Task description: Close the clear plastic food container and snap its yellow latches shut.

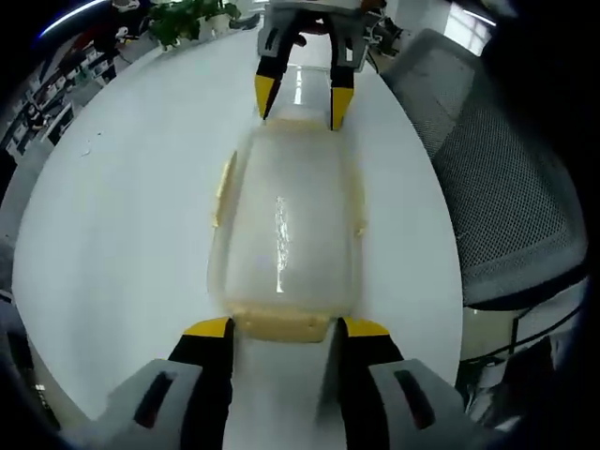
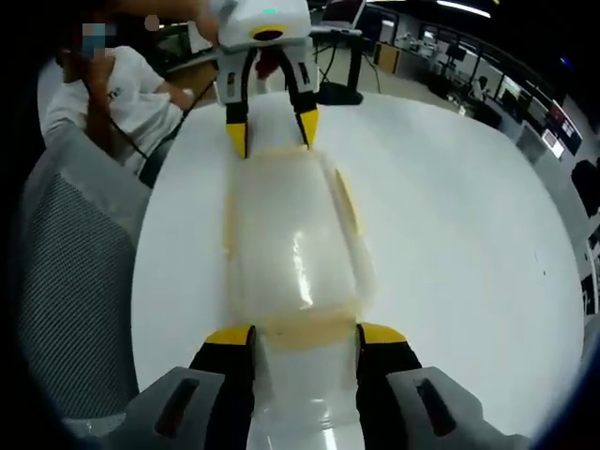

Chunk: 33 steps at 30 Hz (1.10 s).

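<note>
Two open tools, left tool (image 1: 284, 328) and right tool (image 2: 305, 336), bracket opposite ends of the lidded container (image 1: 286, 225) on the white table (image 1: 122, 216).

I count one container (image 1: 286, 230) on one table (image 1: 122, 216), its lid on. Four yellow latches show: one at my left tongs (image 1: 281, 328) at six o'clock, one at the far end at twelve o'clock, one on each long side at nine and three. Two tongs in all, mine and the right tongs (image 1: 300, 98) facing me, each with two yellow-tipped jaws. One mesh chair (image 1: 506, 187) at three o'clock. One potted plant (image 1: 187, 19) at eleven. One person (image 2: 103, 89) sits at ten o'clock in the right gripper view.
</note>
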Tool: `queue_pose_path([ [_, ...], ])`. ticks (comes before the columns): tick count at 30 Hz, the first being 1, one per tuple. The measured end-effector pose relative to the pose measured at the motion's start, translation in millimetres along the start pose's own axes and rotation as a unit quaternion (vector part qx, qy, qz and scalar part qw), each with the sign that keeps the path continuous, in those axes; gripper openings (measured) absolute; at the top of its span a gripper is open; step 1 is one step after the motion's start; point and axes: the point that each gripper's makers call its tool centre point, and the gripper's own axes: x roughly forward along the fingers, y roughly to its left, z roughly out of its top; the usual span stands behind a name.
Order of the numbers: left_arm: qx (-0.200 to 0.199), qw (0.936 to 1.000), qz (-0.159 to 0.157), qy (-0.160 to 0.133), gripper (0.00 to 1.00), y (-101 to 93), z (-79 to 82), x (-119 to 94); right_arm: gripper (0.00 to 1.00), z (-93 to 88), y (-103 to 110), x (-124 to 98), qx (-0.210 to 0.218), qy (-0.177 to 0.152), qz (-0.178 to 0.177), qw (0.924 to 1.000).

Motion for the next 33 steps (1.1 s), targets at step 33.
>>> queue_pose_path([
  [33, 0.02, 0.9997, -0.014, 0.007, 0.41, -5.0, 4.4, 6, 0.38, -9.8, 7, 7, -0.07, 0.062, -0.014, 0.9955],
])
